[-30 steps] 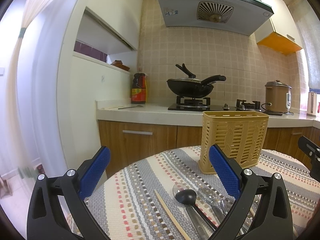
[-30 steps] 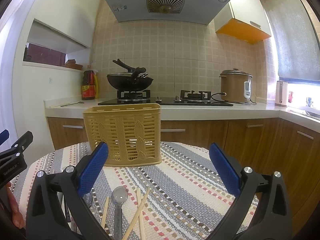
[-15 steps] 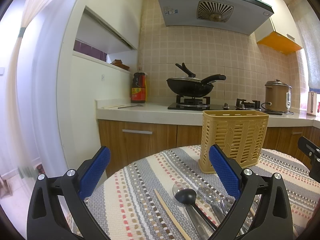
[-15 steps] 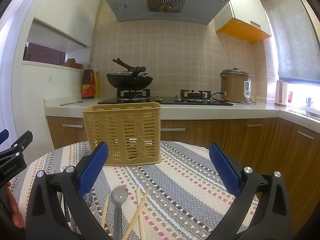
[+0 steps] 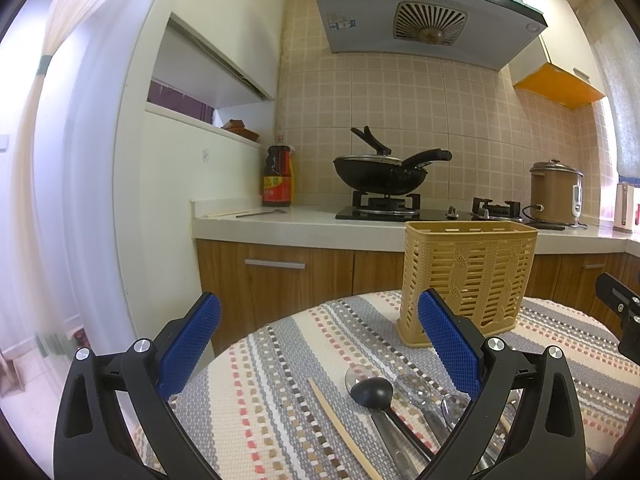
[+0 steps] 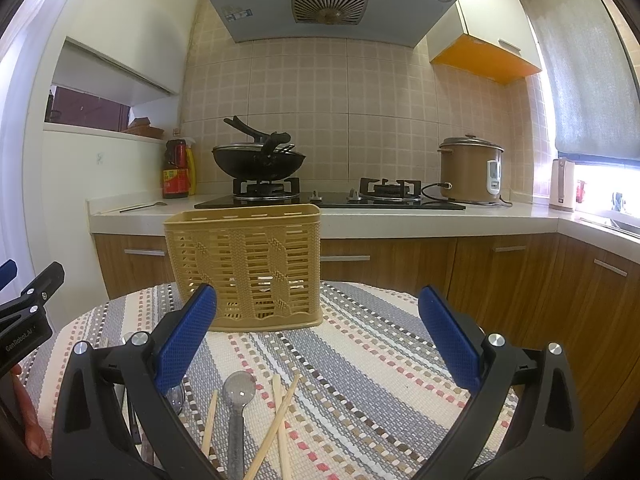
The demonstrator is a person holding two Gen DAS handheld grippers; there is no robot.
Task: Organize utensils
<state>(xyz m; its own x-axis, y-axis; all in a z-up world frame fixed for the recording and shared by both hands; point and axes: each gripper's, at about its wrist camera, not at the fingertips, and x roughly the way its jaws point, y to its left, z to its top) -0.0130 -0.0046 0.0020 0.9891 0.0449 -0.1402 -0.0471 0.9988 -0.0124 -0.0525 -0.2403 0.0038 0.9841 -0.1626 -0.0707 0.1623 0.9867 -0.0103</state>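
Note:
A tan slotted utensil basket (image 5: 466,280) (image 6: 246,266) stands upright on the striped tablecloth (image 5: 280,380) (image 6: 360,360). In front of it lie a black ladle (image 5: 372,392), several metal spoons (image 5: 412,386) (image 6: 239,390) and wooden chopsticks (image 5: 340,420) (image 6: 280,412). My left gripper (image 5: 320,344) hovers open above the table's left part, with nothing between its blue pads (image 5: 188,344). My right gripper (image 6: 318,336) is also open and empty, held over the utensils with the basket just beyond its left finger. Each gripper's black frame shows at the edge of the other's view.
Behind the table runs a kitchen counter (image 6: 400,220) with a black wok (image 5: 380,174) on a gas stove, a sauce bottle (image 5: 277,178) and a brown rice cooker (image 6: 472,170). Wooden cabinets (image 6: 520,272) stand below and to the right. A hand (image 6: 24,412) shows at the far left.

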